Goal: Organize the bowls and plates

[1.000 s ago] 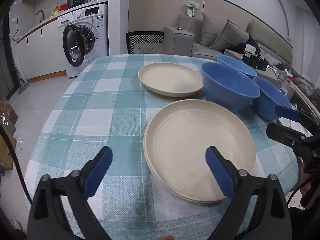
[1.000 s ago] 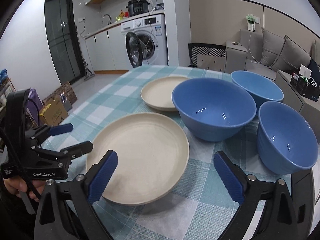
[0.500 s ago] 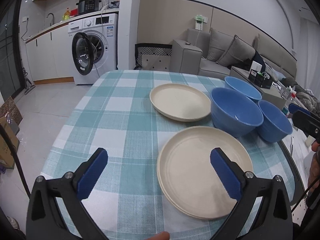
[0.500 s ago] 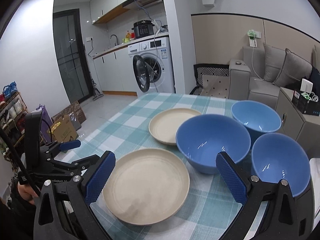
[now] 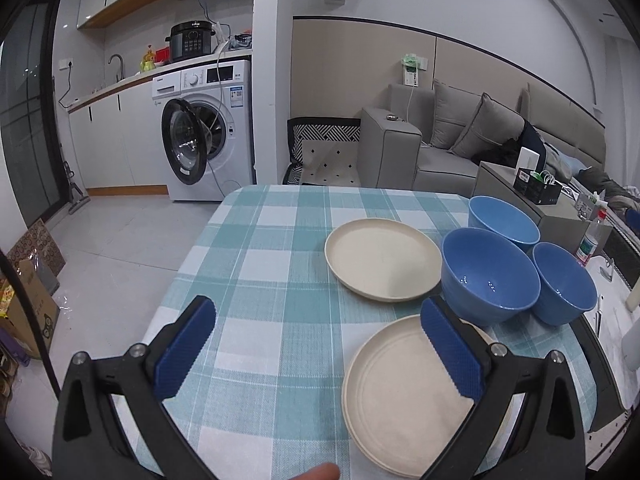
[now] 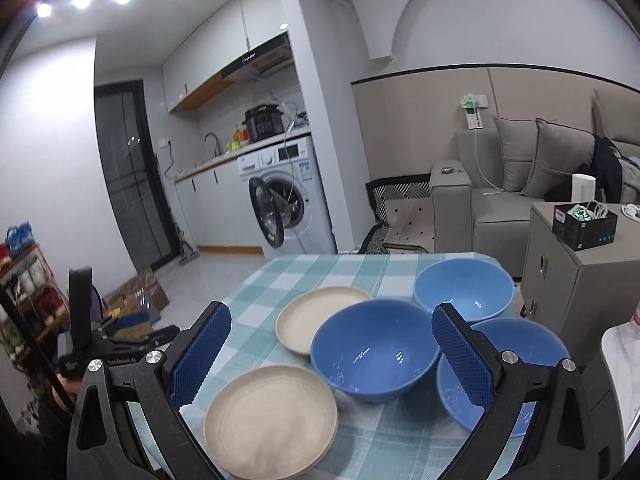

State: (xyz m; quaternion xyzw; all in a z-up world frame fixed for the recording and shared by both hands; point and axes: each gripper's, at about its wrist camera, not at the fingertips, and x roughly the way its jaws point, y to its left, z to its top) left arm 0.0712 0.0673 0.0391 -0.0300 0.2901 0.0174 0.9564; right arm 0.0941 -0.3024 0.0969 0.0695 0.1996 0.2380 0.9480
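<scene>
Two cream plates and three blue bowls sit on a teal checked table [image 5: 280,240]. The near plate [image 5: 404,396] [image 6: 272,416] looks like a stack of two. The far plate [image 5: 380,258] [image 6: 312,316] lies behind it. The middle bowl [image 5: 488,276] [image 6: 376,356], the far bowl [image 5: 504,218] [image 6: 464,288] and the right bowl [image 5: 564,288] [image 6: 520,356] stand in a cluster. My left gripper [image 5: 316,344] is open and empty, held above the table's near edge. My right gripper [image 6: 332,356] is open and empty, above the near plate and bowls. The left gripper also shows in the right wrist view [image 6: 132,326].
A washing machine [image 5: 208,132] with its door open stands beyond the table. A grey sofa [image 5: 460,148] and a side cabinet [image 6: 576,264] with a black box are at the right. Cardboard boxes [image 5: 28,292] lie on the floor at the left.
Both grippers have pulled back and risen away from the table, so the dishes look smaller and lower. Both stay open. The dishes have not moved.
</scene>
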